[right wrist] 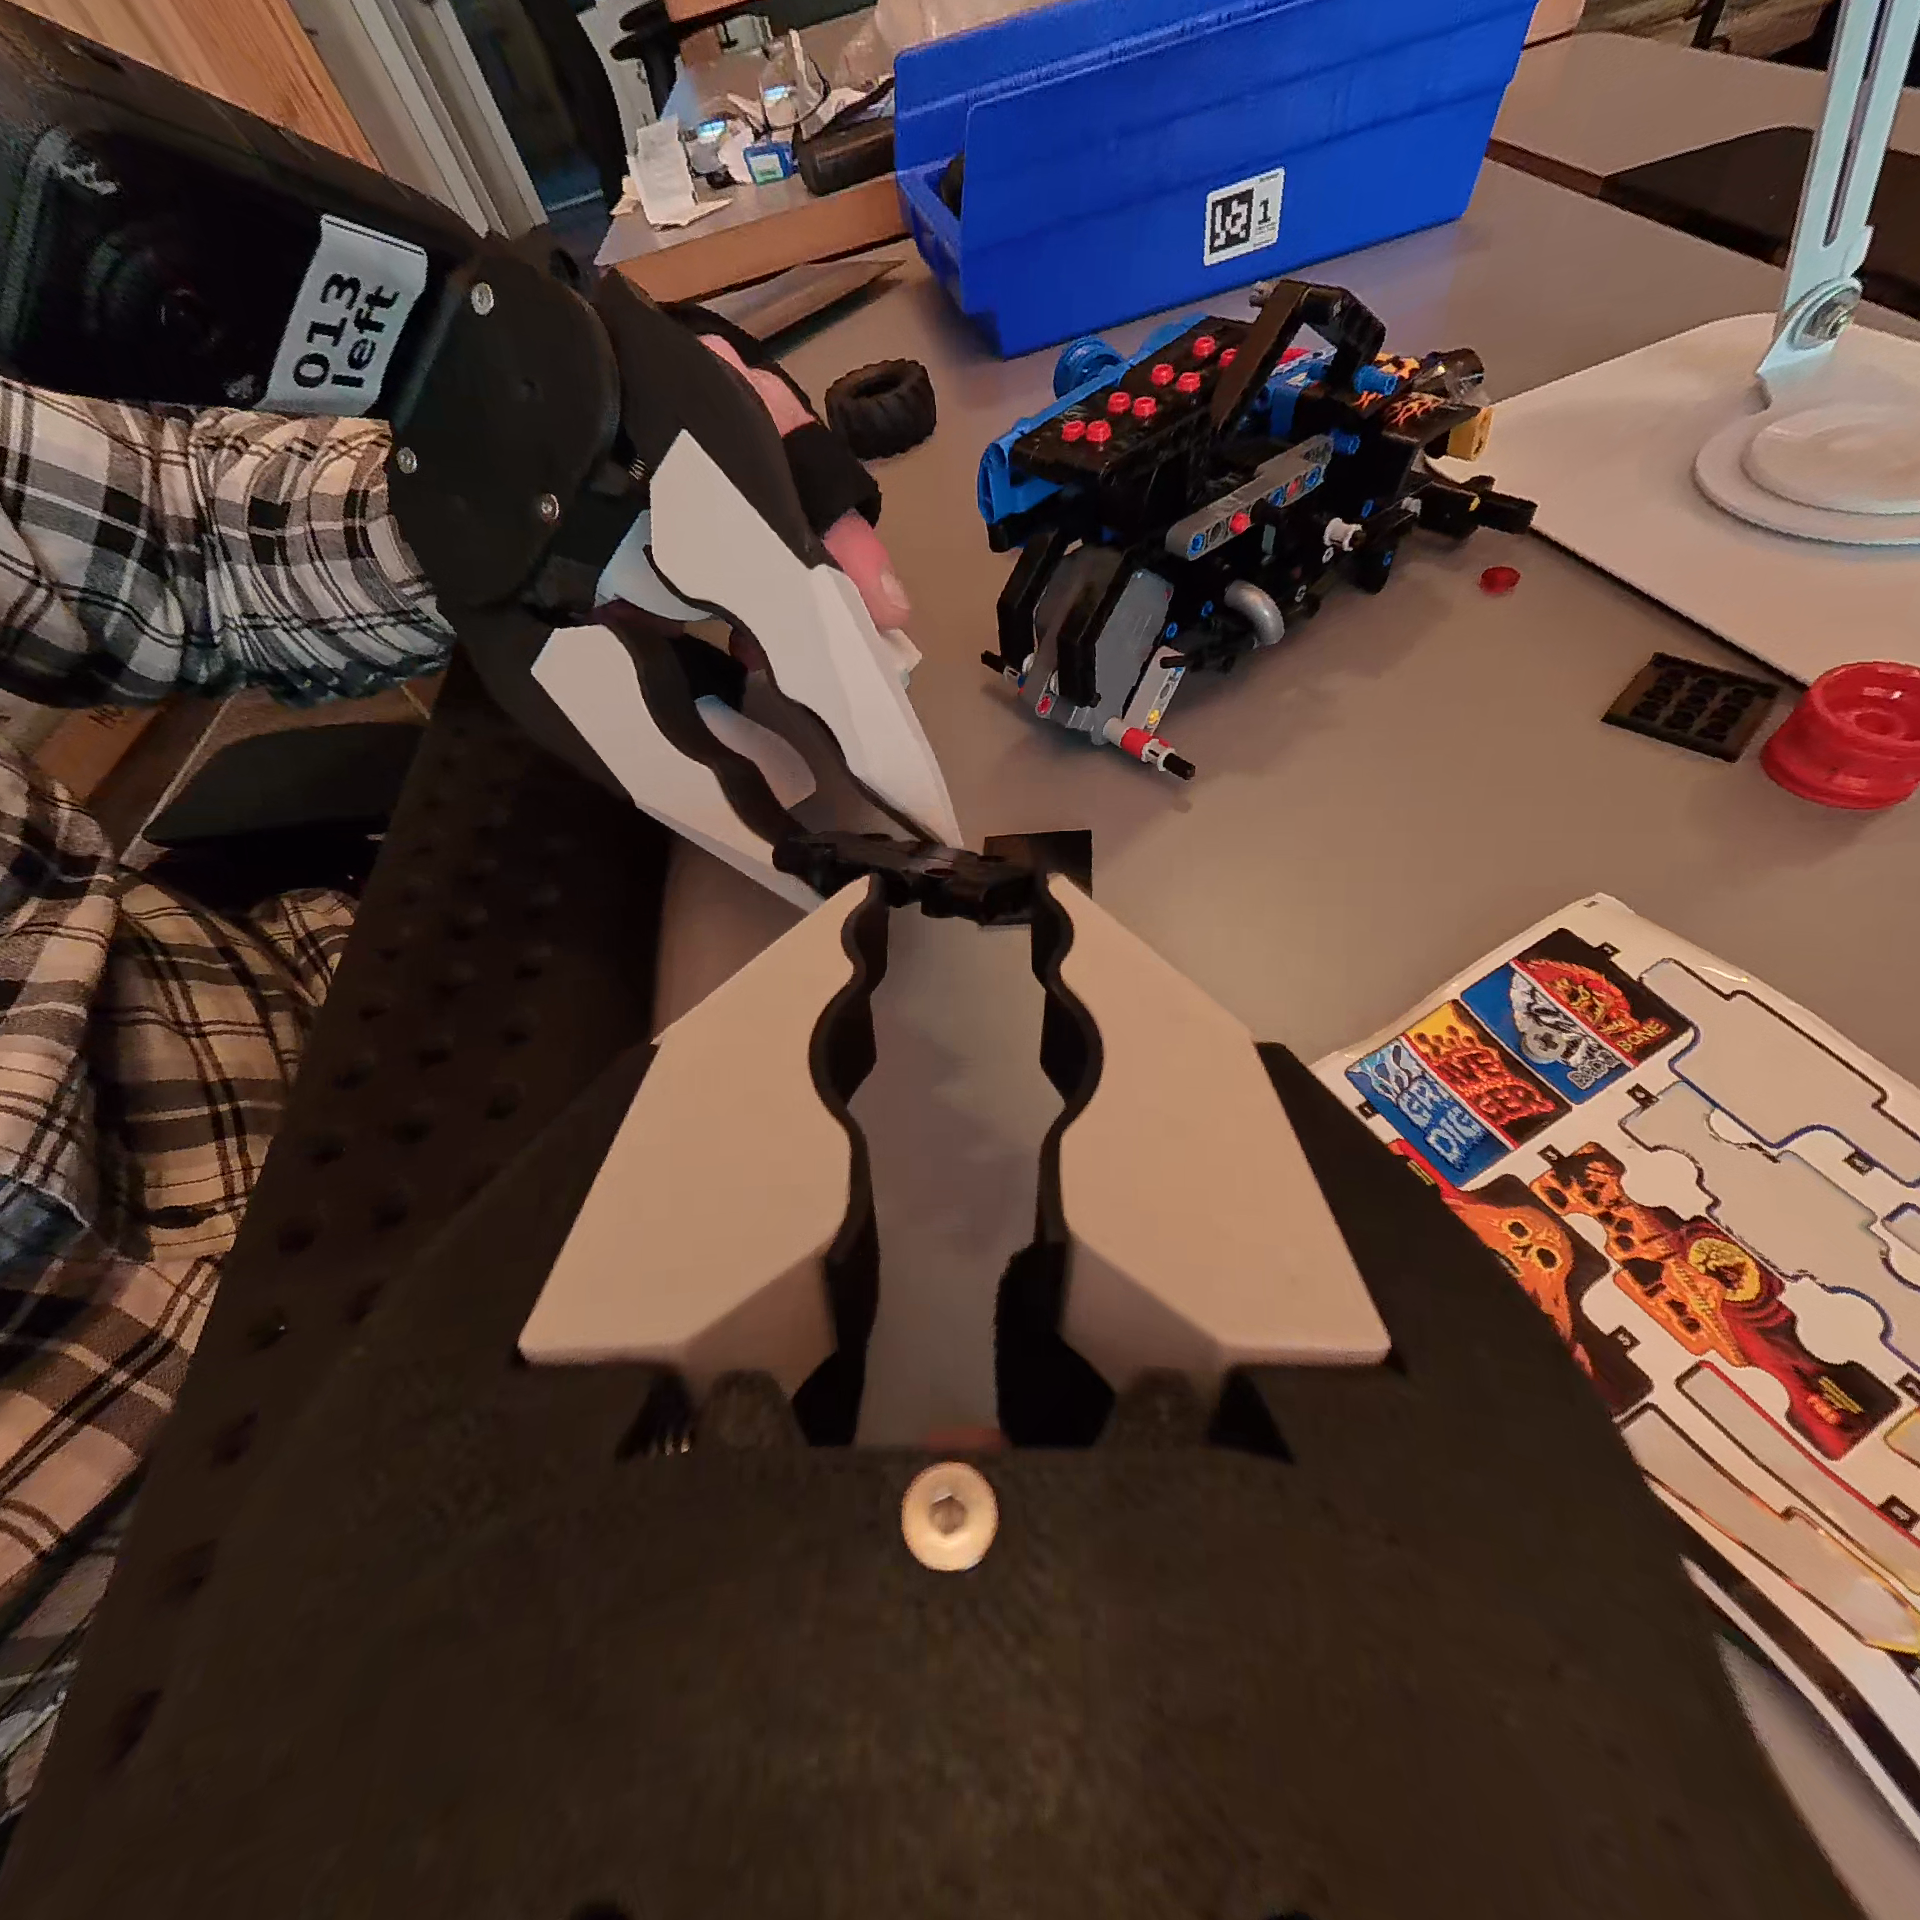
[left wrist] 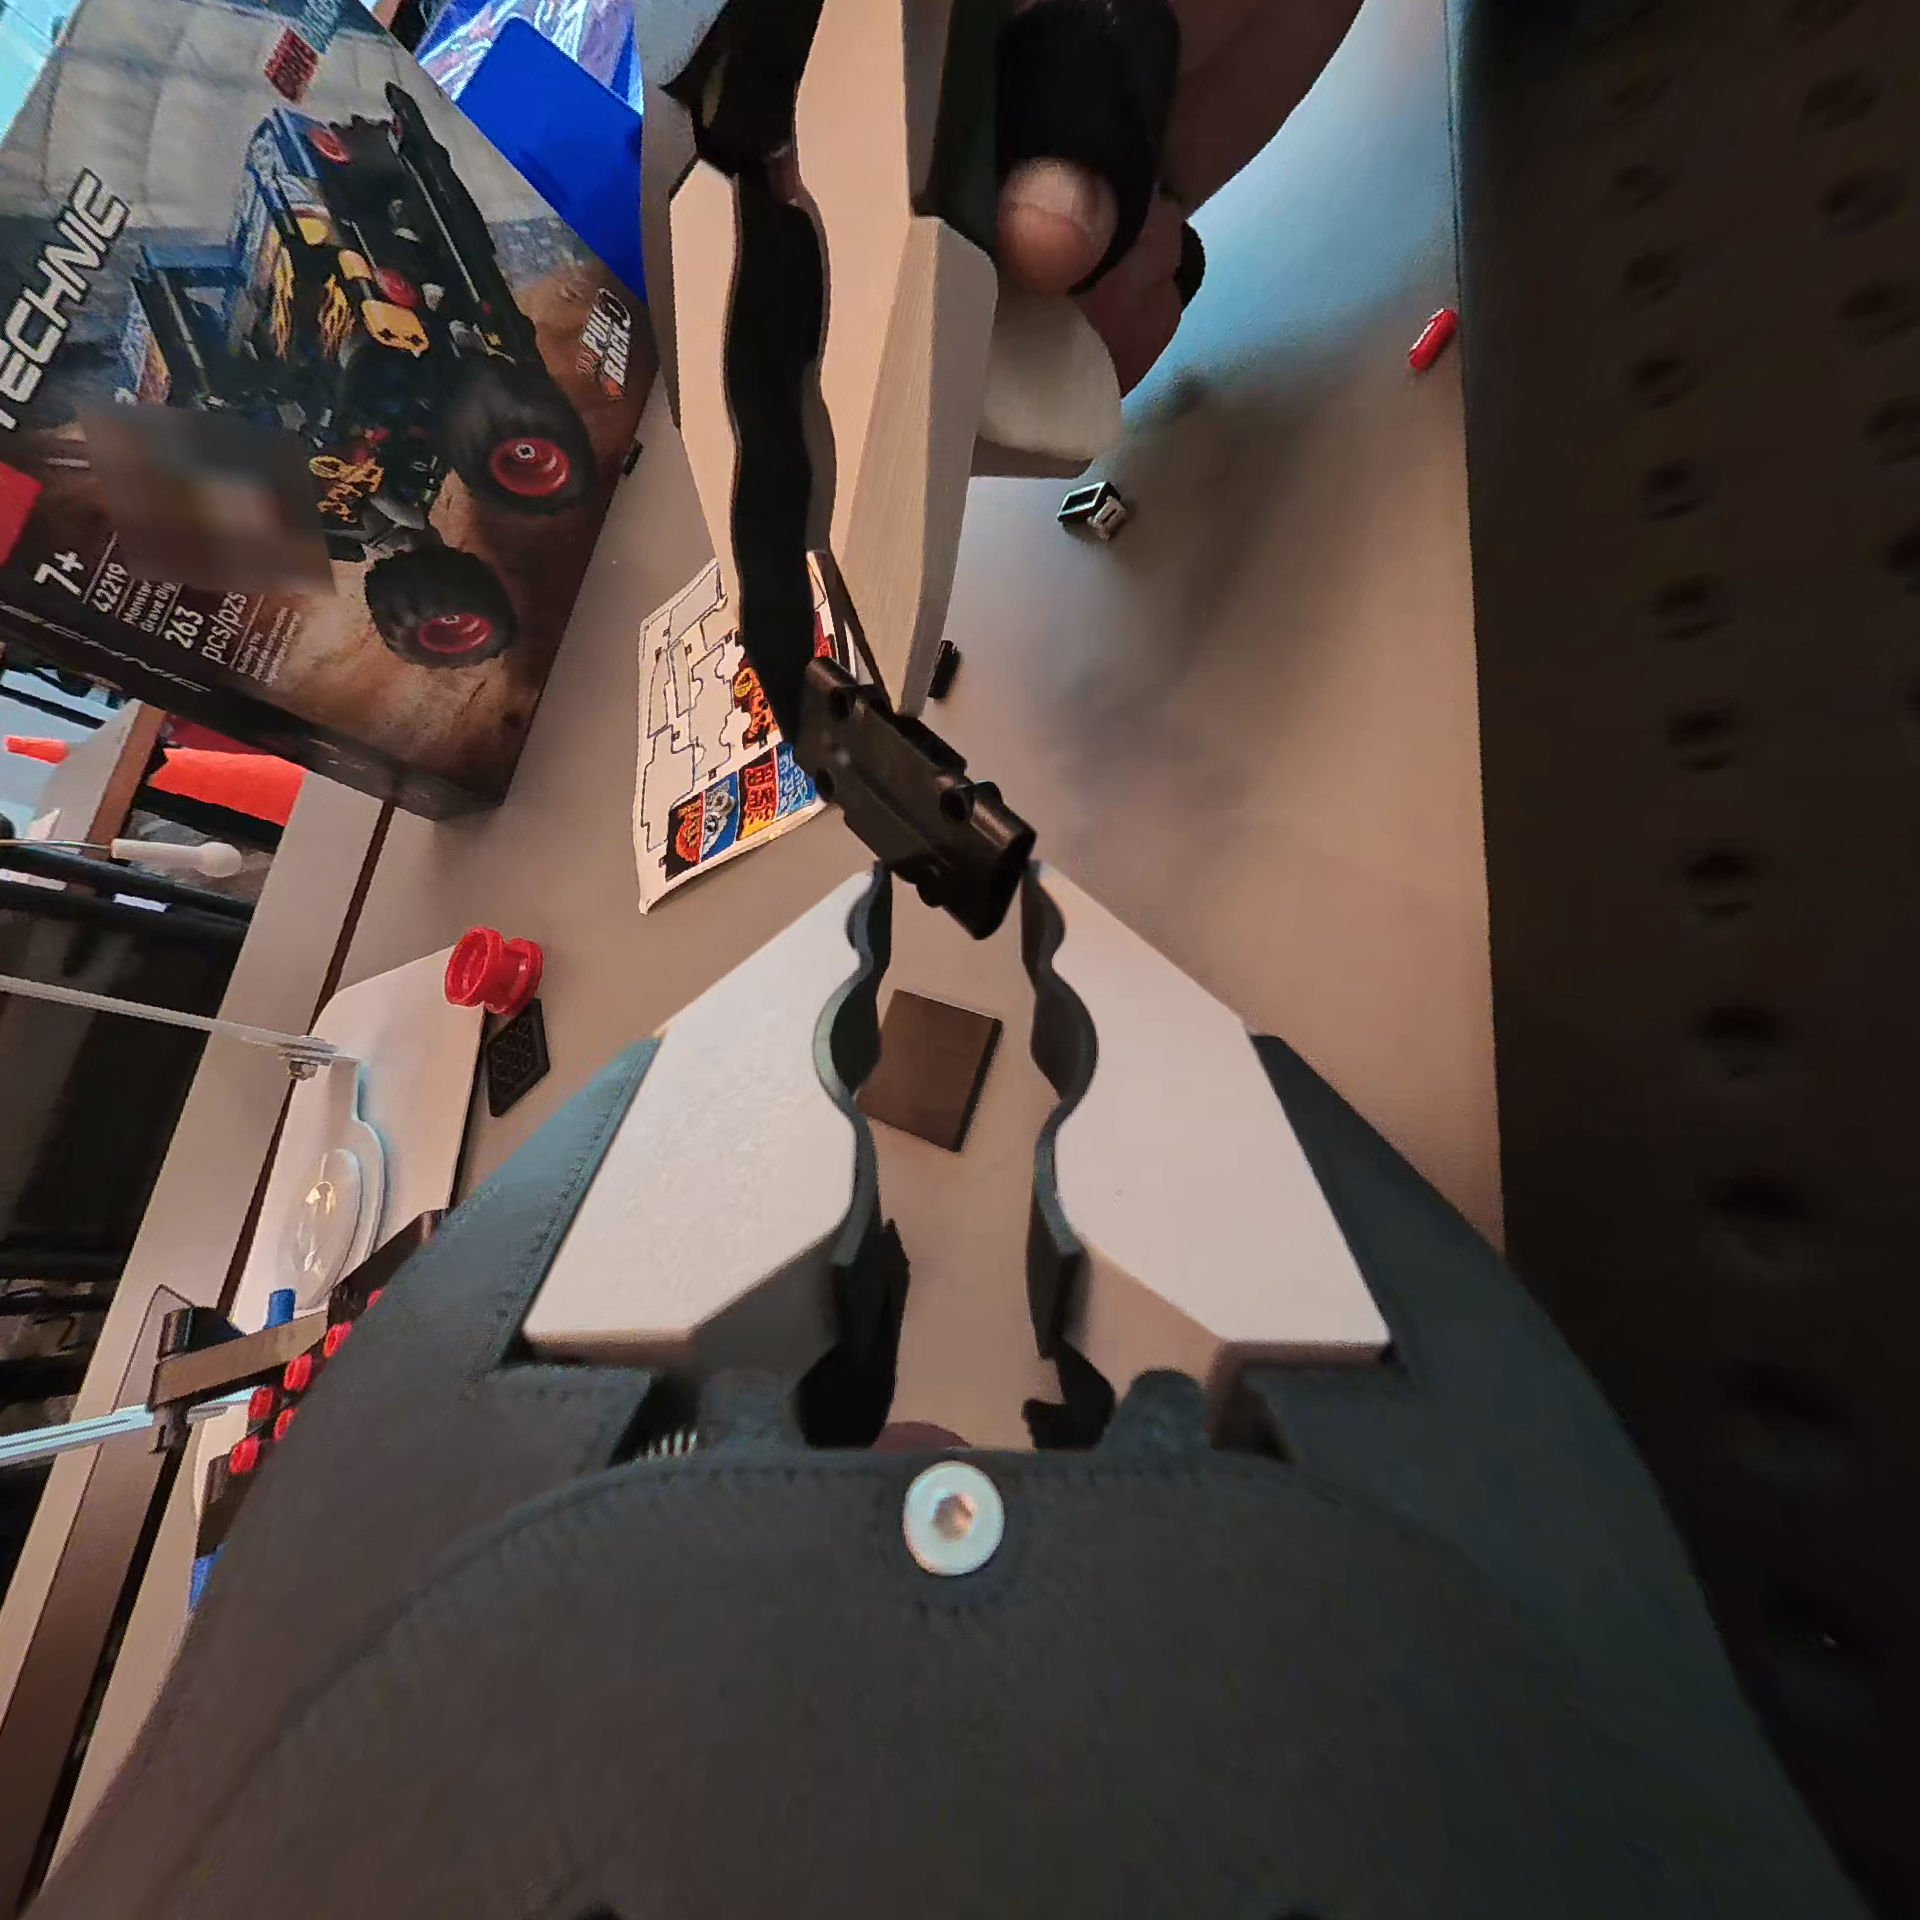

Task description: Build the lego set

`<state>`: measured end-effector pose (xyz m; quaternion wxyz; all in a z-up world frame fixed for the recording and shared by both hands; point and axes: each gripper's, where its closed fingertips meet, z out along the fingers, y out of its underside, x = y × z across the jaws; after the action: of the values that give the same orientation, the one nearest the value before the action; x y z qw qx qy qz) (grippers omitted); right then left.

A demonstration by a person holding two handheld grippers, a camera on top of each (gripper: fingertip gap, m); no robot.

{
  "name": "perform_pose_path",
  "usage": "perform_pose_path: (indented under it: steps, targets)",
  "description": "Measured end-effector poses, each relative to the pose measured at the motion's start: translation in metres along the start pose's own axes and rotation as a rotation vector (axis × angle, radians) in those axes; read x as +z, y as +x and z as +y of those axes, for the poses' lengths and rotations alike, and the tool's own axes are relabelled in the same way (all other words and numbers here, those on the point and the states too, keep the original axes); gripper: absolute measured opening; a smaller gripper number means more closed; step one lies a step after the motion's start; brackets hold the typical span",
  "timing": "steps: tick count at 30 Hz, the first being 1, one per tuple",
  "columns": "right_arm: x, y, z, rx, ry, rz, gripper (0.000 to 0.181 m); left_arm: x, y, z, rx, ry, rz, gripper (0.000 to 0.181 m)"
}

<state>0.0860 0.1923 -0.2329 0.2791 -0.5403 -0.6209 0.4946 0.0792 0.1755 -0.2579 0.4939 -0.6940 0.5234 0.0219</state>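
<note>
While both grippers meet over the gray table (right wrist: 1351,748), one small black lego piece (left wrist: 920,800) sits between them. The left gripper (left wrist: 956,894) pinches one end of it with its two tips. The right gripper (right wrist: 961,891) pinches the other end, so the piece is held up off the table.

In the right wrist view, the left gripper comes in from the upper left, tilted down, with a gloved hand (right wrist: 831,488) and a plaid sleeve (right wrist: 187,540) behind it.

Past the tips lies one half-built truck (right wrist: 1236,509) on its side. One black tire (right wrist: 883,407) and one blue bin (right wrist: 1195,156) are farther back. One red wheel hub (right wrist: 1849,732), one black grille tile (right wrist: 1688,704) and one sticker sheet (right wrist: 1662,1195) are to the right.
</note>
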Motion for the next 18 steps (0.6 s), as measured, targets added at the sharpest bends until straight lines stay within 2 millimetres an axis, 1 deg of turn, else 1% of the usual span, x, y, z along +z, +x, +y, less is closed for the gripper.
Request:
perform_pose_path:
  steps: [1, 9, 18]
  targets:
    - [-0.0003, -0.0001, -0.0004, 0.000, 0.003, 0.000, 0.024, 0.0000, 0.0001, -0.0002, 0.000, 0.001, 0.000, 0.024]
    - [-0.0038, -0.0006, -0.0024, 0.009, 0.018, -0.005, 0.024, -0.0020, -0.0022, -0.0032, -0.004, 0.018, -0.008, 0.020]
    - [-0.0062, 0.0006, -0.0028, 0.002, 0.020, 0.005, 0.024, -0.0069, -0.0096, -0.0078, -0.027, 0.048, -0.032, 0.015]
